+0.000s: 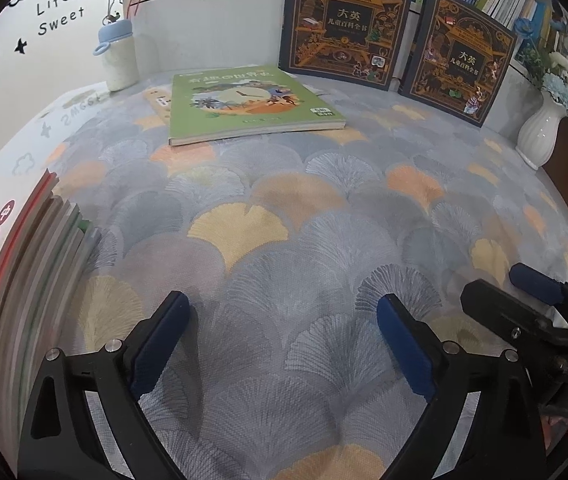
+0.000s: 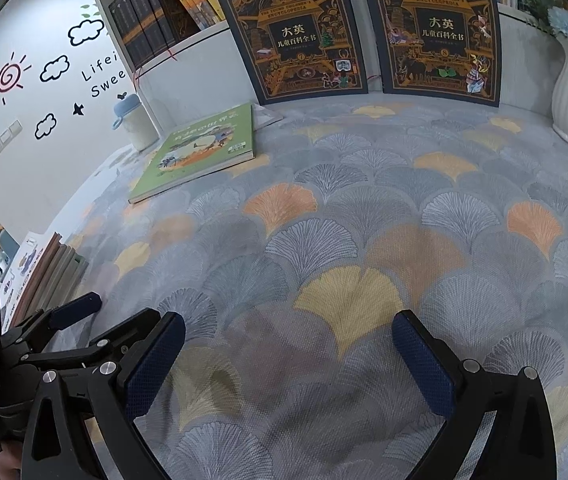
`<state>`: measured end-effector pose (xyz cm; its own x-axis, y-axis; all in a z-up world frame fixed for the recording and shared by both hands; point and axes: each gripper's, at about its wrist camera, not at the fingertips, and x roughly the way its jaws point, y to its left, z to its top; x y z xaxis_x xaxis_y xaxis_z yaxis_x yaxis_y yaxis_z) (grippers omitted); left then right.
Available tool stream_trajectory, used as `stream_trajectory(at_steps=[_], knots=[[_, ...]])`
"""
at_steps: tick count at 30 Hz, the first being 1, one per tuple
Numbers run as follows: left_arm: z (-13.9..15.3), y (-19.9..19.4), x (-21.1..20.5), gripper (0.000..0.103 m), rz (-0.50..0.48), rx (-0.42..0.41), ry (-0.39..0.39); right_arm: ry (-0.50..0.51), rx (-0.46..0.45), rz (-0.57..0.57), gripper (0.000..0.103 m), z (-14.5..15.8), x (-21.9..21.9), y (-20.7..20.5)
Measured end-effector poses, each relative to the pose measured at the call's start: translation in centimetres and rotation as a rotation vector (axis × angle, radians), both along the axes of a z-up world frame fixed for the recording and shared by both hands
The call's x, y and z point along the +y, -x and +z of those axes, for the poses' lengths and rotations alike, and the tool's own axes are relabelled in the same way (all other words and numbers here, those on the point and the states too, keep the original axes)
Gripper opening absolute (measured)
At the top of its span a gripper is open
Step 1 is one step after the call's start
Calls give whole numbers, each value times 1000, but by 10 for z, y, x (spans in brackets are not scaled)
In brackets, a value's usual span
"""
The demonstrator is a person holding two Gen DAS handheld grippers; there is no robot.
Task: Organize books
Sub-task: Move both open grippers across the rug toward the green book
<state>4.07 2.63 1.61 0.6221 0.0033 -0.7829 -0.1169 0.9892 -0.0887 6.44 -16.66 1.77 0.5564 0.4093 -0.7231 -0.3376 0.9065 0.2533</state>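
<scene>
The tabletop [image 1: 284,208], in a leaf-print cloth, carries two dark encyclopedias [image 1: 347,20] leaning upright against the bookshelf [image 2: 188,12], a green book [image 1: 244,100] lying flat at far left, and a book stack [image 1: 32,264] at the left edge. Left tool [image 1: 280,332] and right tool [image 2: 287,344]: both spread, nothing between their fingers.

A counter [image 1: 284,208] covered in a grey-blue cloth patterned with yellow and orange ginkgo leaves carries everything. At far left a flat green paperback book [image 1: 244,104] lies on thinner papers [image 1: 156,104], with a pale speckled bottle with a blue lid [image 1: 118,56] standing just beyond. Two dark, gold-ornamented encyclopedia volumes [image 1: 343,24] [image 1: 459,56] stand leaning at the far edge. A white ribbed vase of blue flowers [image 1: 541,132] stands far right. A stack of books [image 1: 36,280] lies near left.
</scene>
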Motion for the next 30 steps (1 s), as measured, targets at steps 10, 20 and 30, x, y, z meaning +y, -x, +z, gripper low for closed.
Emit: stream_trajectory(at_steps=[10,20,30], knots=[[0,2,6,102,-30,-16,65,-58,6,3,103,0,-8,1],[-2,2,1,102,-28,-3,27,-122,12,7,103,1,-16,2],[-2,2,2,102,-28,-3,27,-128,10,6,103,1,-16,2]])
